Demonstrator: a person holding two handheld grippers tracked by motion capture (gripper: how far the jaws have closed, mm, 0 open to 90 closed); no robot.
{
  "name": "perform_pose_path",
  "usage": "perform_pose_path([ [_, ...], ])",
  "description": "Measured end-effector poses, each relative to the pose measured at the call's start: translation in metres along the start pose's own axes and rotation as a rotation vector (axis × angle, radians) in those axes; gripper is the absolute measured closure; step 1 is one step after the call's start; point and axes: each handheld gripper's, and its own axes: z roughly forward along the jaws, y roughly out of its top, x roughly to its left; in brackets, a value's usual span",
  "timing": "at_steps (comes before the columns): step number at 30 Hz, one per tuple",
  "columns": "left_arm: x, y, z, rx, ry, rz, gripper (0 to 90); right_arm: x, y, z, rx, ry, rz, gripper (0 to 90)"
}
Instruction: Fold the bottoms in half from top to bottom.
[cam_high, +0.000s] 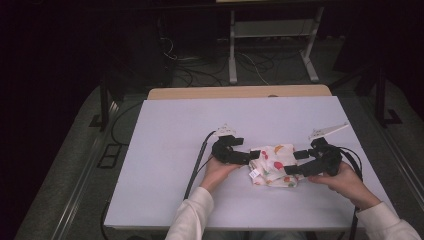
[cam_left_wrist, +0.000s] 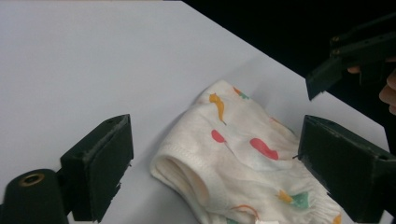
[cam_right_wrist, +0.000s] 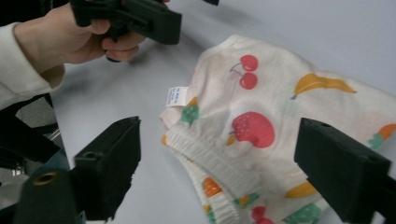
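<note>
A folded white garment (cam_high: 274, 165) printed with fruit lies on the white table (cam_high: 200, 125), near its front edge. My left gripper (cam_high: 251, 156) is at the garment's left edge, held by a hand in a white sleeve. In the left gripper view its jaws stand open (cam_left_wrist: 215, 130) on either side of the folded garment (cam_left_wrist: 243, 158), not pressing it. My right gripper (cam_high: 298, 162) hovers at the garment's right side. Its jaws are open (cam_right_wrist: 219, 130) above the ribbed hem of the garment (cam_right_wrist: 261, 107), which has a small white label (cam_right_wrist: 177, 96).
A wooden tabletop edge (cam_high: 240, 92) adjoins the far side of the white table. Beyond it stand the metal legs of a frame (cam_high: 232, 55) and cables on the floor (cam_high: 200, 70). Black cables (cam_high: 197, 165) trail from both grippers across the table.
</note>
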Motion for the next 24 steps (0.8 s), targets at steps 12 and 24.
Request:
perform_pose_path([
  [12,0.002,0.003,0.001,0.057,0.011,-0.006,0.0,-0.020,0.010,-0.002,-0.021,0.019,-0.021,0.0],
  [24,0.001,0.014,0.002,0.056,0.009,0.009,0.0,-0.045,0.020,-0.007,-0.023,0.008,0.009,0.0],
])
